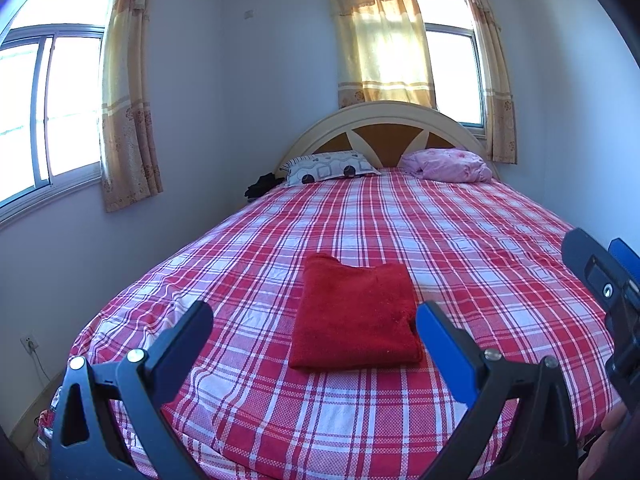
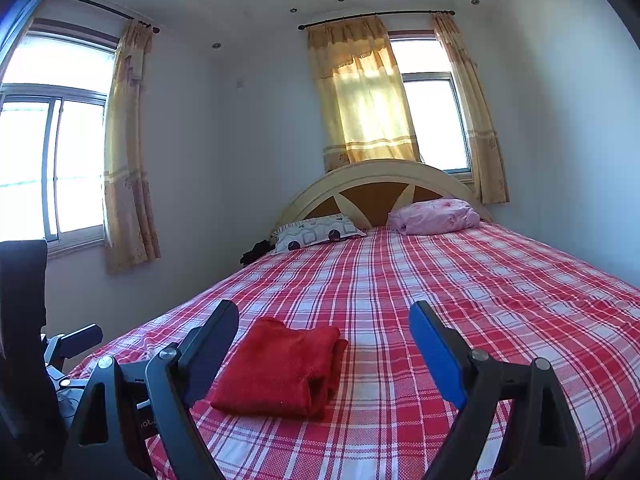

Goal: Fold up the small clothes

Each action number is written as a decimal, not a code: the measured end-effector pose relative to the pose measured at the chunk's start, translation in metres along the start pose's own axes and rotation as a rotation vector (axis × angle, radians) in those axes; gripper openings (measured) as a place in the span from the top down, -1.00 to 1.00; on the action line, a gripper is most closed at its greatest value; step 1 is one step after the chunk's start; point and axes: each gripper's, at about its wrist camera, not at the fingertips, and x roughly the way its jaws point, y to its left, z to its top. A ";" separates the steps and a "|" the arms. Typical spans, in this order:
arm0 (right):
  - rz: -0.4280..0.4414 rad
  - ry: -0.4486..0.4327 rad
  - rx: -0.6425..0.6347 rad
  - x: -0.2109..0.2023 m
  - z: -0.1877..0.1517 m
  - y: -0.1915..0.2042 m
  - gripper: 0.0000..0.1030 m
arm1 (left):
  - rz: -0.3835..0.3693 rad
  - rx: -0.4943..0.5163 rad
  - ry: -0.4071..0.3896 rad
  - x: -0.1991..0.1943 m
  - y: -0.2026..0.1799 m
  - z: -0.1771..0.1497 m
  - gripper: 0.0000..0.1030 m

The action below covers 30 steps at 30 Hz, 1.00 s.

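The red garment (image 1: 354,316) lies folded into a compact rectangle on the plaid bed (image 1: 460,240), in the lower middle of both views; its stacked layers show at the right edge in the right wrist view. The left gripper (image 1: 314,322) and right gripper (image 2: 324,322) hang spread and empty, fingers released. Folding looks finished; no other loose clothes show on the bed.

Left tongs (image 1: 314,322) and right tongs (image 2: 324,320) both gape wide, empty.
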 end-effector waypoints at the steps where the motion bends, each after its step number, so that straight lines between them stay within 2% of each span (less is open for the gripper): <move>1: 0.001 0.001 -0.001 0.000 -0.001 0.000 -0.70 | 0.000 0.000 0.000 0.000 0.000 0.000 -1.00; 30: -0.012 0.025 0.013 0.006 -0.010 0.000 -0.70 | 0.042 0.001 0.017 0.013 0.004 -0.003 -1.00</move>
